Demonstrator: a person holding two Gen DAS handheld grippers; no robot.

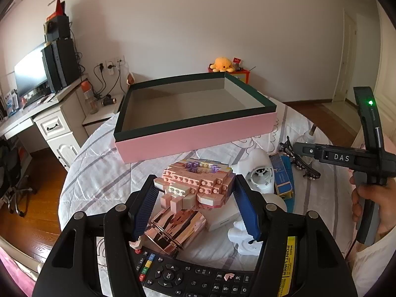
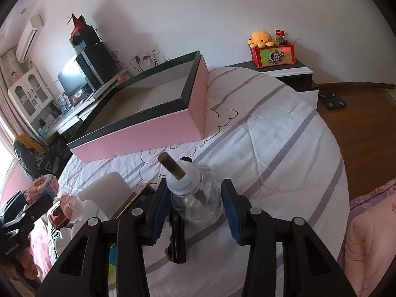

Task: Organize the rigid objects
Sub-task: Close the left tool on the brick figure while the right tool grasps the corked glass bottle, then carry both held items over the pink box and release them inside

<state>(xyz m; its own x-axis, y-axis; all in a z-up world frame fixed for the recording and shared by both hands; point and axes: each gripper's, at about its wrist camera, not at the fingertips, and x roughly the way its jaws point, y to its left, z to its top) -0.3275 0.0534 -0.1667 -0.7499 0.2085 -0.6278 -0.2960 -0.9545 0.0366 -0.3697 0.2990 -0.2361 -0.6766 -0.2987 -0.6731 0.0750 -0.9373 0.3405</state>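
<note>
Pink brick model (image 1: 198, 183) sits between our left gripper (image 1: 196, 206) fingers on the quilt (image 1: 99, 173); blue pads flank it, contact unclear, so we cannot tell the grip. Its long axis runs across the view, parallel to the near wall of the pink box (image 1: 195, 136) just beyond. Right gripper (image 2: 195, 206) is spread wide around a glass bottle (image 2: 198, 198), pads apart from it; its brown stick (image 2: 172, 165) tilts up-left toward the box (image 2: 138, 136). Black remote (image 1: 193, 279) lies below.
</note>
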